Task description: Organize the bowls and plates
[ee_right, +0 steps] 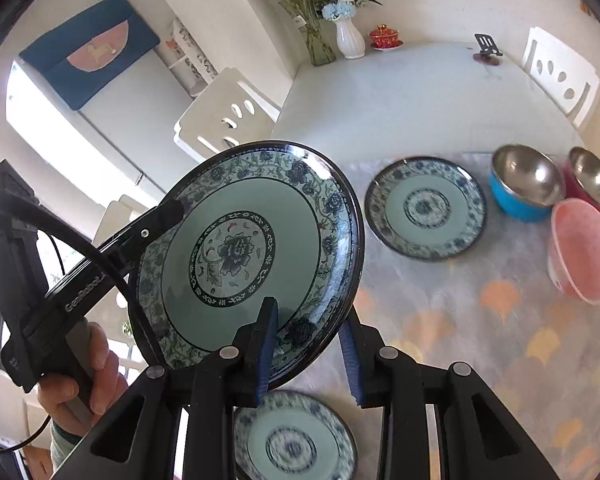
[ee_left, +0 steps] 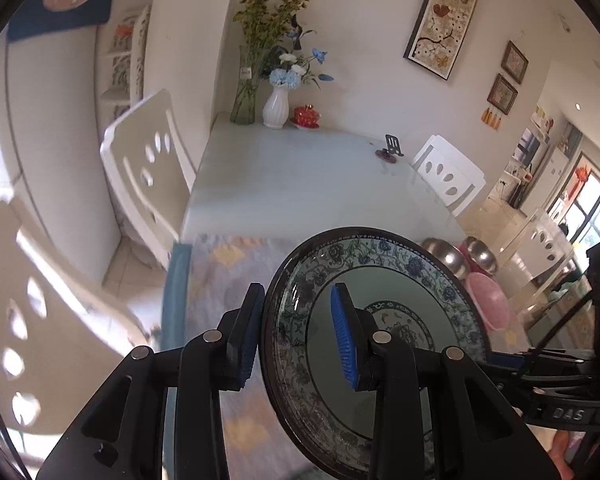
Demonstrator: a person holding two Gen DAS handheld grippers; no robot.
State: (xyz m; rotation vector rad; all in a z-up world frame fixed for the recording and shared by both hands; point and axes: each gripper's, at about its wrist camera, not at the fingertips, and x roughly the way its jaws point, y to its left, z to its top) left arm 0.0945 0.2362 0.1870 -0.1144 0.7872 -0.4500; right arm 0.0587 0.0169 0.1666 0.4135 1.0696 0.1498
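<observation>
A blue-and-white floral plate (ee_right: 236, 252) hangs tilted above the table, held by both grippers. My right gripper (ee_right: 308, 354) is shut on its near rim, one pad inside the dish and one behind it. My left gripper (ee_right: 172, 212) clamps the opposite rim; a hand (ee_right: 88, 376) holds its handle. In the left wrist view the same plate (ee_left: 404, 280) stands on edge with my left gripper (ee_left: 298, 336) shut on its rim. Two matching plates (ee_right: 426, 208) (ee_right: 296, 440) lie flat on the patterned cloth (ee_right: 480, 340).
A blue-sided steel bowl (ee_right: 526, 184), a red-sided steel bowl (ee_right: 592, 178) and a pink bowl (ee_right: 584, 248) sit at the right. Vases (ee_right: 350, 38), a red lidded cup (ee_right: 385, 36) and a small stand (ee_right: 487, 50) are at the table's far end. White chairs (ee_right: 224, 116) flank the table.
</observation>
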